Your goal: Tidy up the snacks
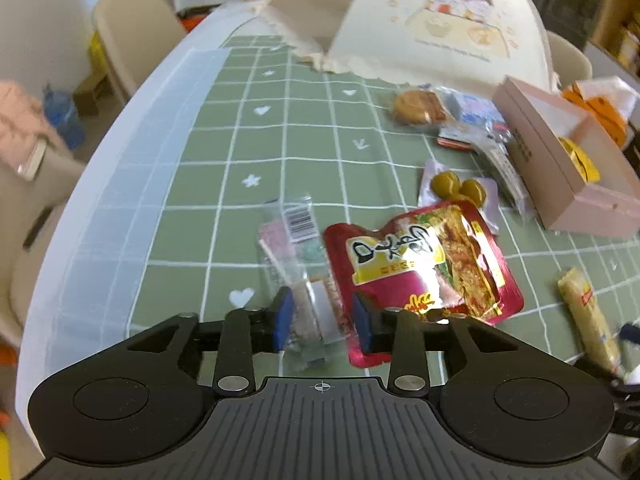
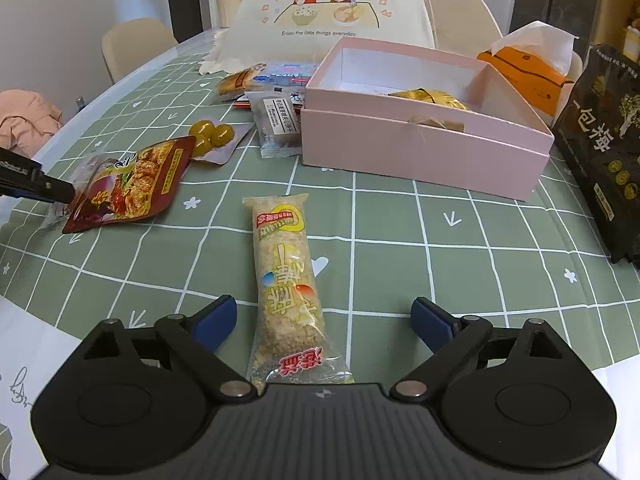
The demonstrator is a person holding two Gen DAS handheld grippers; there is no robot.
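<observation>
Both grippers are hanging over the green checked tablecloth (image 2: pixel 400 248). Left gripper (image 1: pixel 322 322) is standing with its jaws parted around a clear barcoded packet (image 1: pixel 298 264), pads not pressing, a red pouch (image 1: pixel 424 264) lying just beside it. Right gripper (image 2: pixel 324 320) is gaping wide — a long yellow rice-crisp bar (image 2: pixel 286 280) is lying loose between its fingers. Behind, a pink box (image 2: pixel 420 120) is sitting open, and a dome cover (image 2: pixel 332 4) is reading "Enjoy the little things everyday".
</observation>
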